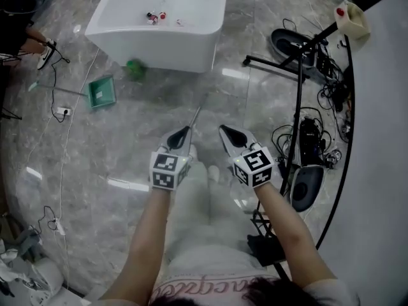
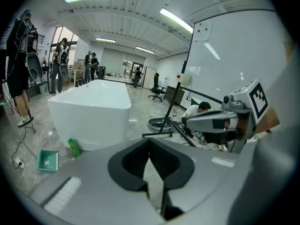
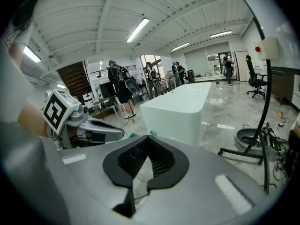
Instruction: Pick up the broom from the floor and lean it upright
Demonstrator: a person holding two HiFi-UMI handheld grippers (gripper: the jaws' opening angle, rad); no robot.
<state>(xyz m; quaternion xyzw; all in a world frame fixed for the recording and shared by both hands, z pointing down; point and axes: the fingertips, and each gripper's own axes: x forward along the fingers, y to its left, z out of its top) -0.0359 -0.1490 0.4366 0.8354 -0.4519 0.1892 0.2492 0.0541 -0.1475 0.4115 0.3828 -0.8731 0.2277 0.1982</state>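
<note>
The left gripper and right gripper, both grey with black pads, are pressed together on nothing, side by side but apart, tips tilted down at the grey marble floor. A thin pale broom handle lies just ahead of the left gripper's tip, running toward the white rectangular bathtub beyond; its head cannot be made out. A green plastic dustpan lies well off ahead-left

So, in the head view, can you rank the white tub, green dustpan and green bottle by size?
Largest to smallest:
white tub
green dustpan
green bottle
All three sit about equally far from the camera, so the order holds.
</note>
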